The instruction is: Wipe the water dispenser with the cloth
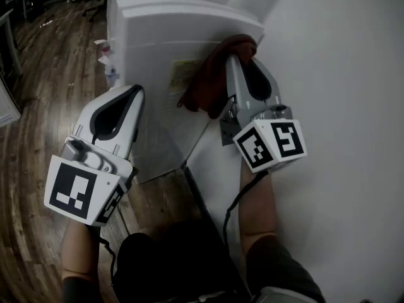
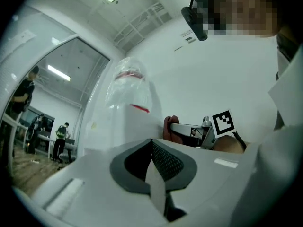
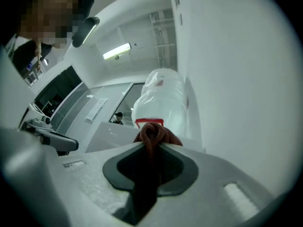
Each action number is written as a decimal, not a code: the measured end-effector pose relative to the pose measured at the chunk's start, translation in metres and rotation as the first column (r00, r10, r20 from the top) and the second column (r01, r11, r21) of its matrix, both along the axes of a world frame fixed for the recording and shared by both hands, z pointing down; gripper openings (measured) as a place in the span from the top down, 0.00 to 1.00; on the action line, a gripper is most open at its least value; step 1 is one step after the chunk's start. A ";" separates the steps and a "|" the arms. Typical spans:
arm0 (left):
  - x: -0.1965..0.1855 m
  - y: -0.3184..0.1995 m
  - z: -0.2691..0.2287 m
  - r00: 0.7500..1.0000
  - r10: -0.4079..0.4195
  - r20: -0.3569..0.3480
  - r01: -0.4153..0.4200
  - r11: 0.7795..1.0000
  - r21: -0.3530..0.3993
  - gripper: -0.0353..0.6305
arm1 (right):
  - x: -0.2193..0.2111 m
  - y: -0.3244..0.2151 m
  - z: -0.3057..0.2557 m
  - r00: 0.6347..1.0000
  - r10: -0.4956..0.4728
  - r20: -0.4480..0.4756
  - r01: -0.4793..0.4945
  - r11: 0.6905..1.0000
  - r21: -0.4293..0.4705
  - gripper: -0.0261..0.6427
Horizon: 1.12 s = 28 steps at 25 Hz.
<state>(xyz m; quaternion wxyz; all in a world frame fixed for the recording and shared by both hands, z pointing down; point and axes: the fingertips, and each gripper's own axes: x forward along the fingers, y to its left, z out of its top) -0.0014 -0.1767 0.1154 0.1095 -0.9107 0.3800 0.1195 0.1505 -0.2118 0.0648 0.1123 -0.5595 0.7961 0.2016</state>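
At the top of the head view stands the white water dispenser point(image 1: 164, 30), its right side close to a white wall point(image 1: 341, 55), with a dark wooden floor point(image 1: 38, 106) to its left. Item: one clear bottle point(image 2: 128, 93) with a red band, set on top of the dispenser and seen from both gripper views. Item: one reddish-brown cloth point(image 1: 211, 81), bunched, lying against the dispenser's upper right edge just beside a yellowish label point(image 1: 183, 74). Your right tongs point(image 1: 238, 55) are clamped on this cloth; the right gripper view shows a fold of it pinched between the jaws and bulging out past their tips point(image 3: 154, 134). Your left tongs point(image 1: 136, 93) hang in front of the dispenser's face, lower than the right pair and apart from the cloth. In the left gripper view their jaws are pressed together with nothing between them point(image 2: 152, 148). The same view shows the cloth and your right tongs to the right of the bottle. Whether the left tips touch the dispenser cannot be told. Item: several people point(image 2: 61, 136), small and far off, beyond a glass partition at the left.
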 end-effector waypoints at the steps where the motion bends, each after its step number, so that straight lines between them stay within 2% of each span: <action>1: -0.001 0.000 -0.022 1.000 -0.006 -0.003 0.006 0.999 0.033 0.92 | -0.005 -0.002 -0.022 1.000 -0.006 -0.011 0.006 1.000 0.014 0.89; 5: 0.000 0.009 -0.079 1.000 -0.022 -0.016 0.024 0.988 0.153 0.92 | -0.020 -0.001 -0.071 0.999 -0.045 -0.024 0.046 0.997 0.060 0.89; 7: -0.006 0.010 -0.077 0.999 -0.037 -0.023 0.041 0.988 0.150 0.92 | -0.029 0.001 -0.067 0.998 -0.068 -0.019 0.069 0.996 0.054 0.89; 9: -0.014 0.008 -0.054 0.998 -0.060 -0.023 0.062 0.994 0.096 0.92 | -0.037 0.004 -0.044 0.995 -0.094 -0.028 0.095 0.995 0.034 0.89; 12: -0.022 0.008 -0.005 0.997 -0.081 -0.004 0.081 0.995 0.052 0.92 | -0.042 0.009 0.012 0.992 -0.125 -0.018 0.126 0.992 0.012 0.89; 15: -0.028 0.013 0.048 0.995 -0.093 -0.024 0.093 0.996 0.013 0.92 | -0.043 0.012 0.086 0.989 -0.149 0.013 0.149 0.988 -0.037 0.89; 19: -0.034 0.010 0.144 0.990 -0.126 0.063 0.131 0.988 -0.080 0.92 | -0.050 0.008 0.203 0.988 -0.156 -0.014 0.151 0.974 -0.171 0.89; 25: -0.042 0.004 0.255 0.987 -0.111 0.120 0.133 0.971 -0.198 0.92 | -0.054 -0.003 0.347 0.989 -0.146 -0.022 0.130 0.932 -0.338 0.89; 28: -0.047 0.006 0.306 0.982 -0.107 0.156 0.144 0.958 -0.248 0.92 | -0.055 0.004 0.423 0.988 -0.152 -0.017 0.128 0.882 -0.454 0.89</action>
